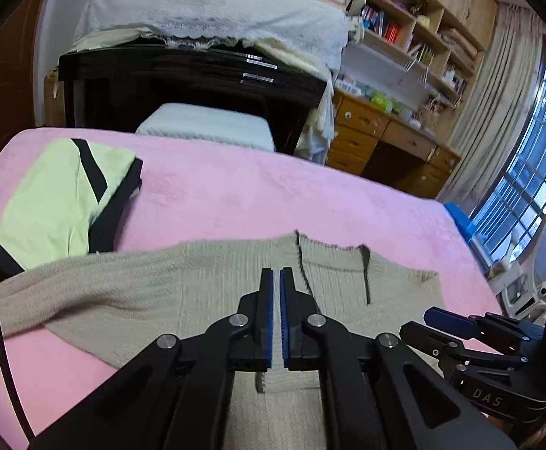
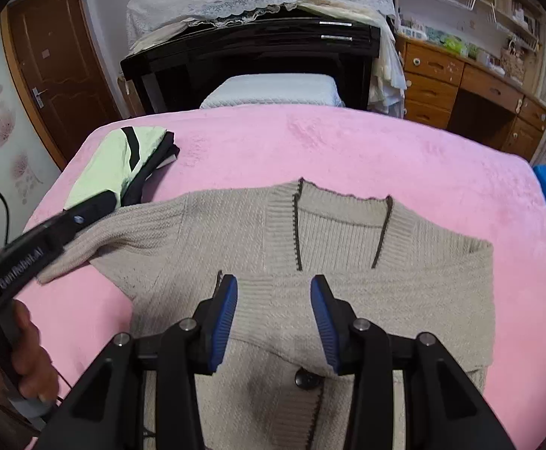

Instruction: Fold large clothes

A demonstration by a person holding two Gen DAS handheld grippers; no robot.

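A beige knit cardigan (image 2: 347,262) with dark trim and a dark button lies face up on the pink blanket (image 2: 347,142), collar away from me; it also shows in the left wrist view (image 1: 130,292). Its right sleeve is folded across the chest and its left sleeve stretches out to the left. My right gripper (image 2: 274,288) is open and empty, just above the chest. My left gripper (image 1: 276,275) is shut and holds nothing, above the cardigan's left chest; its body shows in the right wrist view (image 2: 48,232). My right gripper also shows in the left wrist view (image 1: 434,315).
A folded light green garment with black trim (image 1: 55,202) lies at the blanket's far left. Behind the bed stand a black piano (image 1: 198,82) under a white lace cover, a white stool (image 1: 209,123), a wooden desk with shelves (image 1: 385,127) and a window.
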